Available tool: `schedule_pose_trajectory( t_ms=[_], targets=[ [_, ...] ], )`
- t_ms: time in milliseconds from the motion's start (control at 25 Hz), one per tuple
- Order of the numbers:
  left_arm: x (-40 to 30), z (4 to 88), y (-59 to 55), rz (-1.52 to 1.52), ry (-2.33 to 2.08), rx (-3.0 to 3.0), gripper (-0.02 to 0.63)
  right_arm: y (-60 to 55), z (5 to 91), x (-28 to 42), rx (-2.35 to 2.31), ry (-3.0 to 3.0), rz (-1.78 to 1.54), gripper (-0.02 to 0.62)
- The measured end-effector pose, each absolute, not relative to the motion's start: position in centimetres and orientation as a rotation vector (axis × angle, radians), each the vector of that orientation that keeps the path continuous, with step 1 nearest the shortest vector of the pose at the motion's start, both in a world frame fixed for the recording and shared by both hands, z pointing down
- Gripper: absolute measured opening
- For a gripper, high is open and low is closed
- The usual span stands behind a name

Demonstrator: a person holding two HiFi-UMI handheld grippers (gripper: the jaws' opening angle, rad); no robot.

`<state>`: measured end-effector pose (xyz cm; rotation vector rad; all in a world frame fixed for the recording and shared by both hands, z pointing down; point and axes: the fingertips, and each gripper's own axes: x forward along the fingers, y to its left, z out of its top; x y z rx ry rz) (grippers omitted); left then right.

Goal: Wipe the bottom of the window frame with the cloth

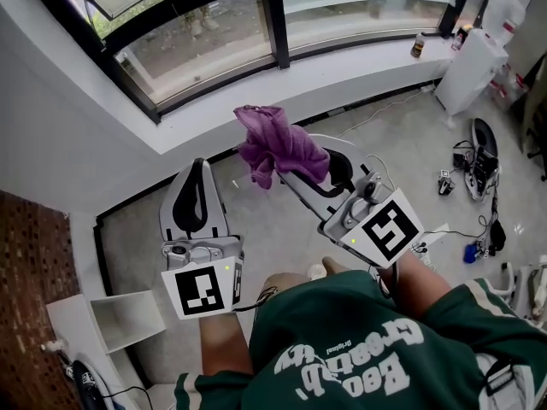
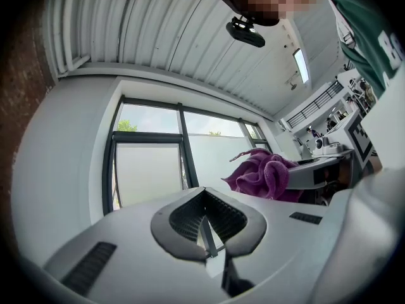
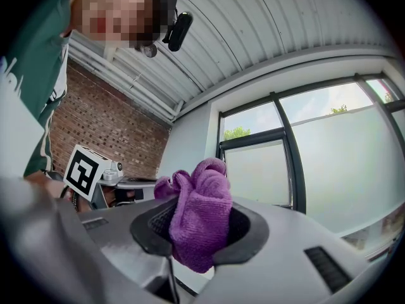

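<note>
In the head view the window's black bottom frame point(image 1: 222, 86) runs across the top, above a white sill point(image 1: 256, 105). My right gripper point(image 1: 309, 165) is shut on a bunched purple cloth point(image 1: 278, 148), held up in the air below the sill and apart from it. The right gripper view shows the cloth point(image 3: 199, 211) pinched between the jaws of that gripper point(image 3: 199, 233), with the window point(image 3: 292, 170) behind. My left gripper point(image 1: 198, 190) hangs lower left, shut with nothing in it; in its own view the left gripper point(image 2: 205, 227) shows its pads meeting, the cloth point(image 2: 266, 176) to its right.
A small bottle point(image 1: 418, 45) stands on the sill at the right. A white unit point(image 1: 472, 67) sits in the right corner. Cables and tools point(image 1: 479, 169) lie on the grey floor. A white open box point(image 1: 120, 319) and a brick wall point(image 1: 30, 263) are at the lower left.
</note>
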<state>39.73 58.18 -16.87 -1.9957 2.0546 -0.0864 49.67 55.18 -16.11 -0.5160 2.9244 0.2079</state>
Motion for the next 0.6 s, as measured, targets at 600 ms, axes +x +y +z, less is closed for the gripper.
schedule_pose_trajectory(
  t_ms=[600],
  targets=[
    [40.9, -16.4, 54.8, -0.122, 2.032, -2.000, 0.005, 51.3, -14.0, 51.9, -0.551, 2.919, 0.154, 0.127]
  ],
)
